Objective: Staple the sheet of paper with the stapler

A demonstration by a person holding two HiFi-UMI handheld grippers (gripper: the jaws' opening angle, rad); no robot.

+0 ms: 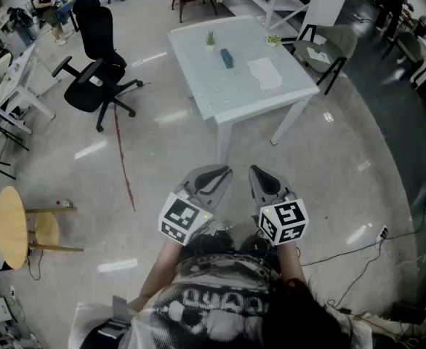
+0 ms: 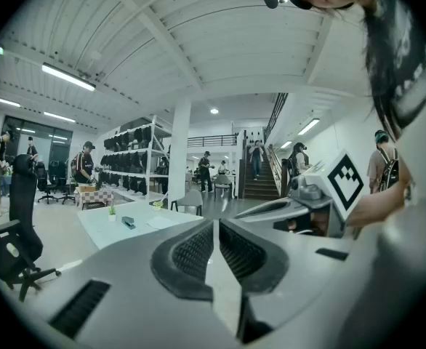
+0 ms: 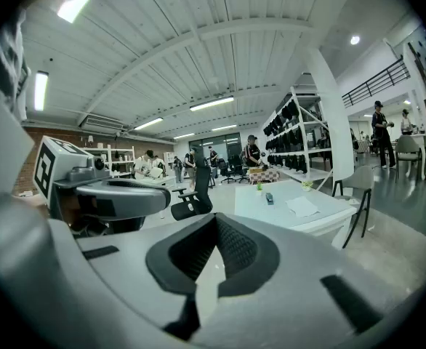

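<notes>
Across the floor from me stands a white table (image 1: 220,100). On it lie a dark teal stapler (image 1: 227,58) and, to its right, a white sheet of paper (image 1: 264,73). I hold both grippers close to my body, far short of the table. My left gripper (image 1: 224,171) is shut with nothing in it, and so is my right gripper (image 1: 255,171). The left gripper view shows the stapler (image 2: 129,223) and paper (image 2: 160,222) small beyond the closed jaws (image 2: 216,224). In the right gripper view the stapler (image 3: 269,198) and paper (image 3: 302,206) lie past the shut gripper (image 3: 214,218).
A small potted plant (image 1: 210,40) sits on the table behind the stapler. A black office chair (image 1: 97,57) stands left of the table and a grey chair (image 1: 329,49) at its right. A round wooden stool (image 1: 13,227) is at my left. Cables (image 1: 373,246) trail at my right.
</notes>
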